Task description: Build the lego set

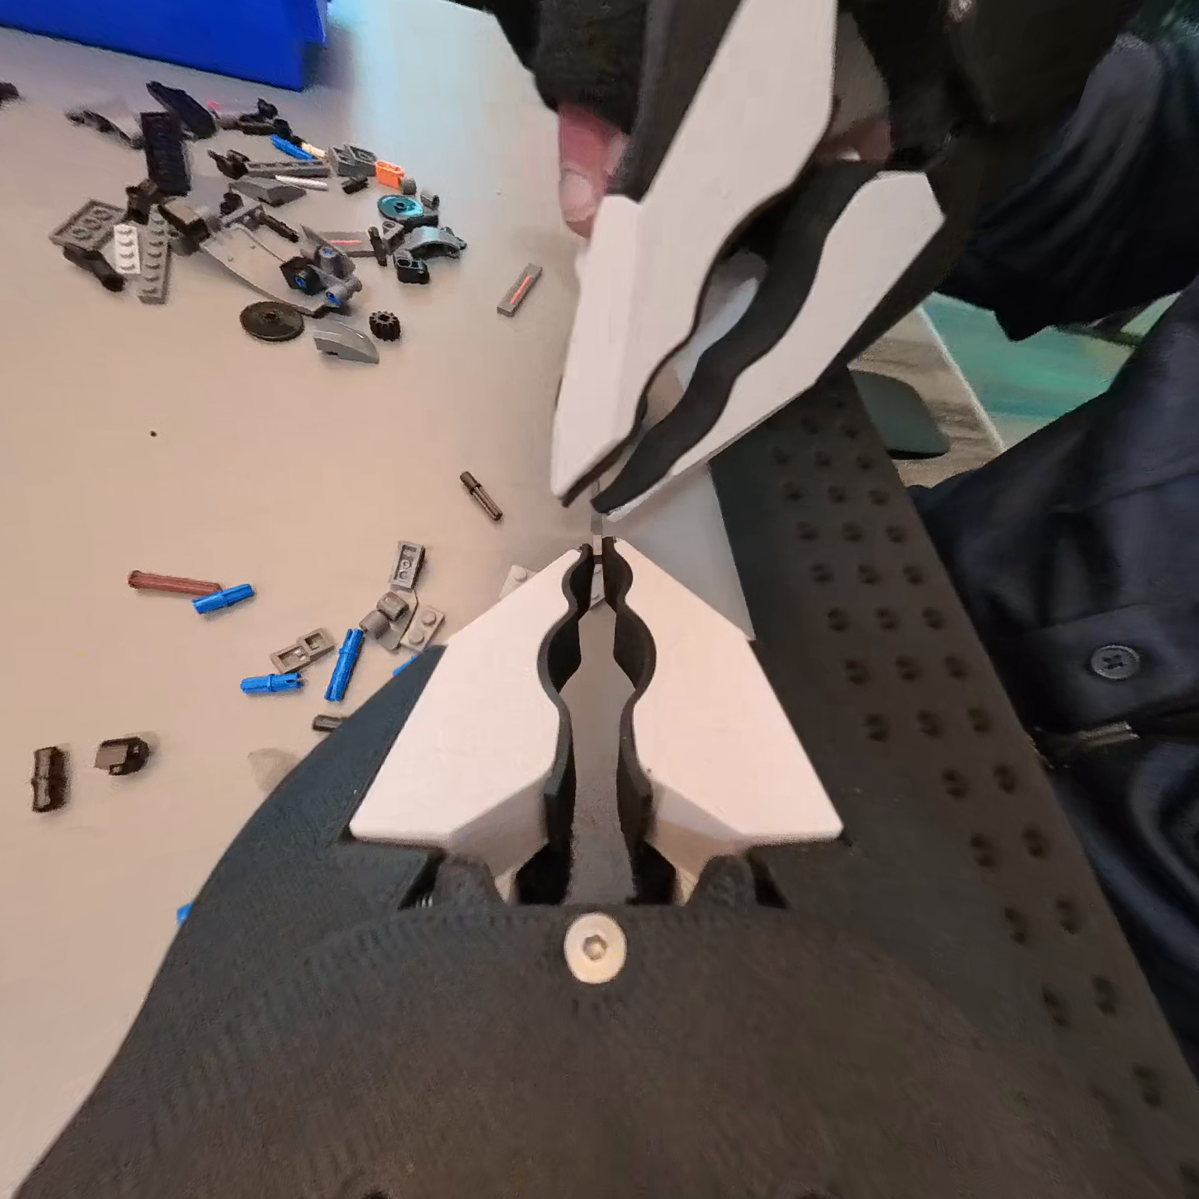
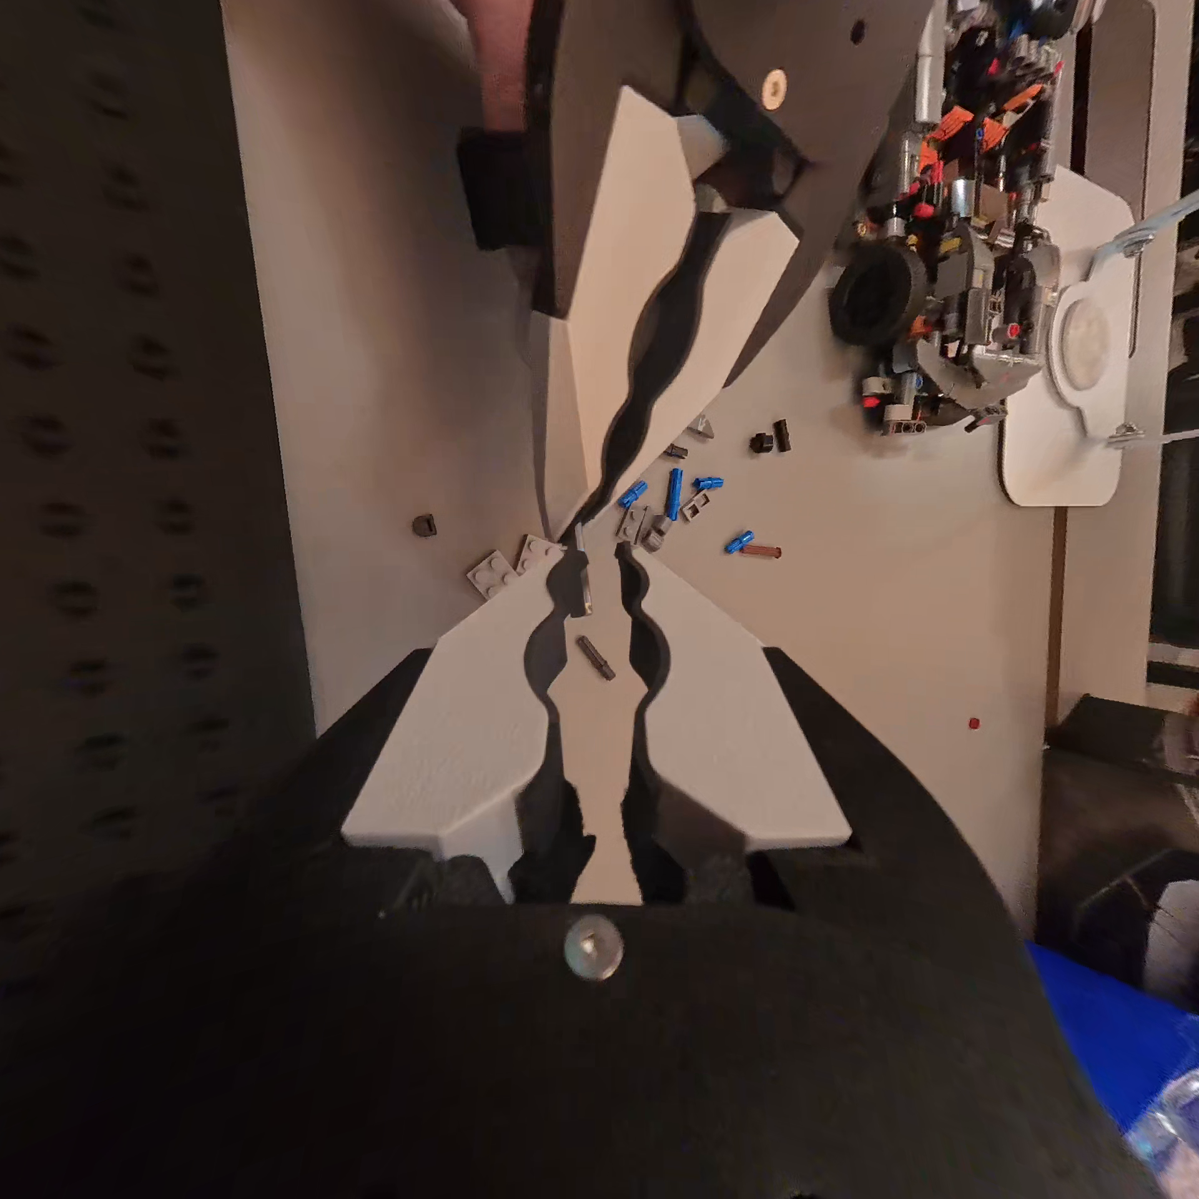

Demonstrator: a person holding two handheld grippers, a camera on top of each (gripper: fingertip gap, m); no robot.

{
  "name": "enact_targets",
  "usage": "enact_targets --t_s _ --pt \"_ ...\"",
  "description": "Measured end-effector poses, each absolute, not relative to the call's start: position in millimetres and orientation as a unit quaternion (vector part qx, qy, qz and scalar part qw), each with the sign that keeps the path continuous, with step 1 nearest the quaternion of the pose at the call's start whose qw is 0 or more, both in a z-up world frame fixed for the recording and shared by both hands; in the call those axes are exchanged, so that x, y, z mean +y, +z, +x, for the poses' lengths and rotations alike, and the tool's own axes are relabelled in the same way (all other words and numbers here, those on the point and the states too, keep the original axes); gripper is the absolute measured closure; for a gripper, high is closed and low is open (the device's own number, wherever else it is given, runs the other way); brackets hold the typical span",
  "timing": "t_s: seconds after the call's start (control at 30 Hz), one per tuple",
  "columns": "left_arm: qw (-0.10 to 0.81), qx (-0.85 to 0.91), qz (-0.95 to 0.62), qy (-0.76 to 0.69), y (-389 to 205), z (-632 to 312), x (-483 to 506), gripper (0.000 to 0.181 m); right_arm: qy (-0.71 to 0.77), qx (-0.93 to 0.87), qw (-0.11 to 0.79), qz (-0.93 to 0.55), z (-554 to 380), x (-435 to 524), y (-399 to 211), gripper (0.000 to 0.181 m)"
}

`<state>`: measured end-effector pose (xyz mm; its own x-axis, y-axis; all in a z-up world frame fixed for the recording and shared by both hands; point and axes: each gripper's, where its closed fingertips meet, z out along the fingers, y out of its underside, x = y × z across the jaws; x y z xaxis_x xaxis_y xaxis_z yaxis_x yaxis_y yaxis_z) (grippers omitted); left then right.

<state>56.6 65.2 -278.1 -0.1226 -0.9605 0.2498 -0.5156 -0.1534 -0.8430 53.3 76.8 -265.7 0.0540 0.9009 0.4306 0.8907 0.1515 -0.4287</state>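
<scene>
Our left tool (image 1: 597,551) has its tips pressed together on a small grey piece (image 1: 595,542), and our right tool (image 2: 600,558), its tips slightly spread, meets it tip to tip, with the same piece lying against its left finger (image 2: 571,584). On the counter (image 1: 259,454), loose lego parts (image 1: 259,214) lie far left and blue pins (image 1: 311,662) nearer. In the right wrist view, the half-built lego car (image 2: 960,272) sits far right.

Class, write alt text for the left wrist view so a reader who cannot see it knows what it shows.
The left gripper pinches a small grey piece at its fingertips, tip to tip with the right gripper reaching down from above. Loose blue pins and grey plates are scattered on the pale table to the left.
</scene>
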Motion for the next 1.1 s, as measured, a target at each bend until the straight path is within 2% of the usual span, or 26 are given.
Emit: enact_targets --t_s 0.13,0.37,0.43,0.53,0.63,0.8,0.87,0.97,1.1 --pt "0.203 0.571 -0.627 -0.490 -278.8 54.9 64.8 0.181 -0.012 -0.708 0.320 -0.629 51.7 72.6 -270.0 0.181" --pt "0.139 0.525 -0.635 -0.549 -278.3 52.9 63.5 0.181 -0.015 -0.711 0.327 -0.623 50.6 72.3 -271.2 0.180" --pt "0.135 0.519 -0.634 -0.557 -276.3 52.6 64.2 0.181 -0.011 -0.709 0.332 -0.623 50.1 72.6 -269.7 0.180" --pt "0.122 0.509 -0.631 -0.573 -273.4 52.5 62.8 0.181 -0.016 -0.708 0.325 -0.627 51.5 73.8 -272.8 0.170" --pt "0.119 0.507 -0.631 -0.575 -273.8 52.2 63.3 0.181 -0.018 -0.711 0.325 -0.623 51.2 72.9 -274.1 0.174" --pt "0.163 0.513 -0.639 -0.550 -274.4 54.4 72.5 0.178 0.016 -0.675 0.313 -0.668 55.7 77.8 -273.1 0.179" --pt "0.202 0.528 -0.657 -0.499 -282.9 52.6 84.8 0.169 0.036 -0.645 0.283 -0.709 62.1 80.9 -279.8 0.178" --pt "0.254 0.568 -0.653 -0.432 -287.4 50.2 92.9 0.169 0.081 -0.607 0.231 -0.756 66.2 77.4 -294.7 0.178" --pt "0.263 0.602 -0.653 -0.377 -302.4 50.5 91.6 0.169 0.110 -0.576 0.169 -0.792 70.3 71.2 -312.5 0.177"
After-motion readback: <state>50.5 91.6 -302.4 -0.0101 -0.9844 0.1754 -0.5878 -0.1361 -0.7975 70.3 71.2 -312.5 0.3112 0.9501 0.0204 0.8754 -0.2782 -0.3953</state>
